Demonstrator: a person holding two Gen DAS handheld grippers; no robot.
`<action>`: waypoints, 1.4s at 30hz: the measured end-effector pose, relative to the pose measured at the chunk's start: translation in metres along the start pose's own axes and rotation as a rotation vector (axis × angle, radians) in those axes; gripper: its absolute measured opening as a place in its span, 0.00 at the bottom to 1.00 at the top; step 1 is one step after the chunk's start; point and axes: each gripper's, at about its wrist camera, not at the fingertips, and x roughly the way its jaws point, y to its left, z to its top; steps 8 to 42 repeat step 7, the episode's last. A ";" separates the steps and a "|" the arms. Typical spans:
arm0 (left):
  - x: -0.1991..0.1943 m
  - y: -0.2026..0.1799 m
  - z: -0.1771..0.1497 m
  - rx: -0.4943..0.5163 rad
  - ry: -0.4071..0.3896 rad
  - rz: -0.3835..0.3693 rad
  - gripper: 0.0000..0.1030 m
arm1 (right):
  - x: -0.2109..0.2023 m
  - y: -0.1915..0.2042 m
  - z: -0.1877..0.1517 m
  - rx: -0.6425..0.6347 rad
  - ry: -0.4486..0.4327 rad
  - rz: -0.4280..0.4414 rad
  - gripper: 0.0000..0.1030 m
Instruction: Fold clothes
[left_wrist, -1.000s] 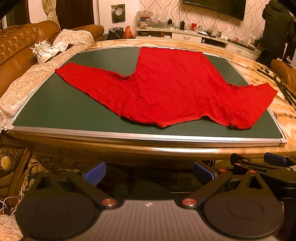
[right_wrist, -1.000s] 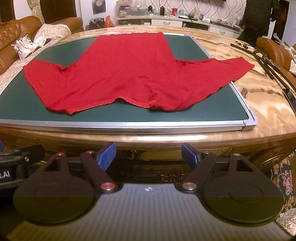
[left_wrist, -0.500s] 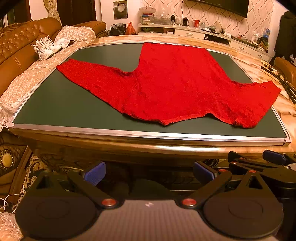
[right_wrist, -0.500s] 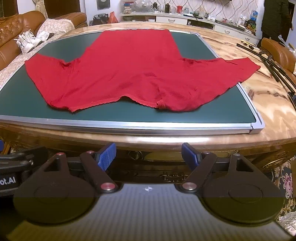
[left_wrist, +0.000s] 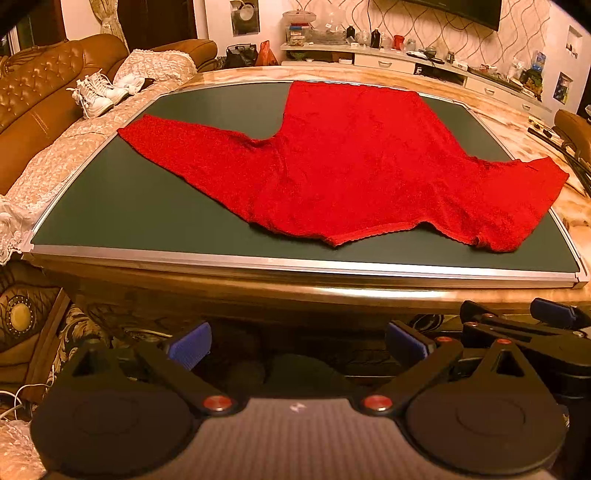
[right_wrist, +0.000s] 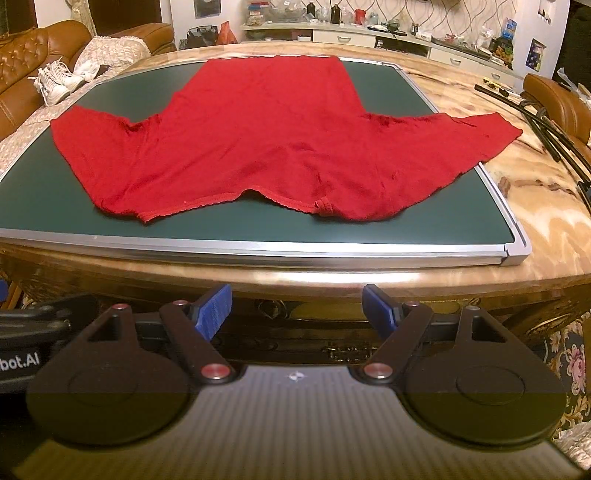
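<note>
I held my left gripper (left_wrist: 297, 345) and right gripper (right_wrist: 297, 308) below the near edge of the table (right_wrist: 546, 236), both spread wide with nothing between the pads. The red top (right_wrist: 258, 140) lay flat on the green mat (left_wrist: 122, 206), neckline nearest me, its right sleeve apparently overhanging the mat's edge.

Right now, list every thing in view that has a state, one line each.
red top: spread flat and unfolded on the green mat, both sleeves out, neckline toward the near edge.
right sleeve: its end hangs past the mat's edge onto the marble table.
left gripper: open, empty, short of the table.
right gripper: open, empty, short of the table.
white sneakers: lying on the sofa cover.
</note>
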 end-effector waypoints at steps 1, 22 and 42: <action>0.000 0.000 0.000 0.000 -0.001 0.000 0.99 | 0.000 0.000 0.000 0.001 0.000 0.000 0.83; 0.000 0.004 -0.001 -0.013 -0.004 -0.017 0.99 | 0.000 0.001 -0.001 -0.001 0.001 -0.001 0.83; 0.000 0.004 -0.001 -0.013 -0.004 -0.017 0.99 | 0.000 0.001 -0.001 -0.001 0.001 -0.001 0.83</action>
